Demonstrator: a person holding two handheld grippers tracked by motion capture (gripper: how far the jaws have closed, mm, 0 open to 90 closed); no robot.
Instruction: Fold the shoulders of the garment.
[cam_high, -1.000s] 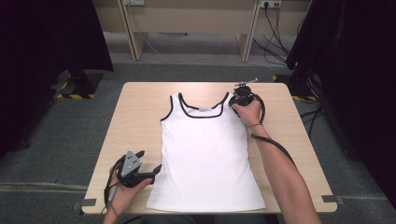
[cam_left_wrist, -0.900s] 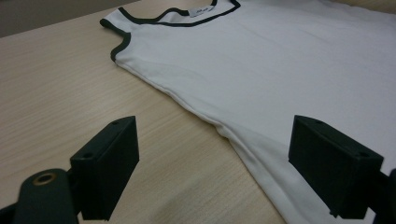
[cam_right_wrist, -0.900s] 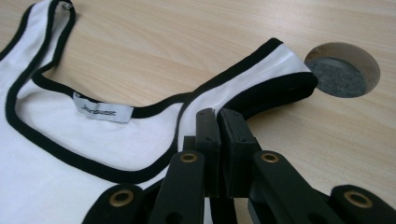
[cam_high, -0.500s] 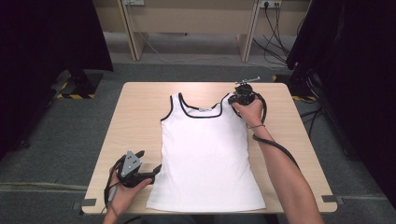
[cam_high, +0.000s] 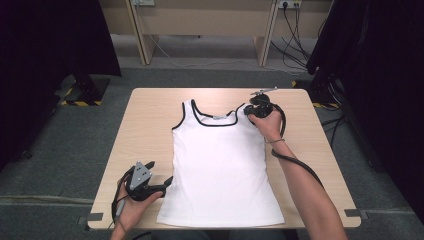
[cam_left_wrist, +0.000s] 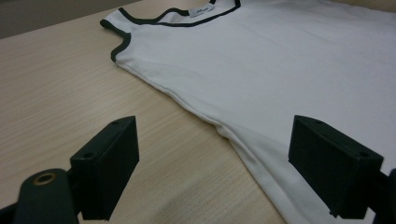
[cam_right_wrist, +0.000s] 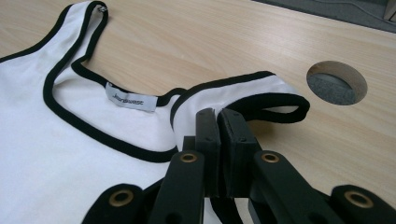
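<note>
A pale wooden table carries a white tank top spread flat at its middle, hem at the near edge. The right gripper is clamped on the far shoulder strap; the left gripper sits spread apart beside the hem's corner.

There is one top, white with black edges. It has two straps and one small label. There is one table with one round hole in it. Two grippers: left, right.
</note>
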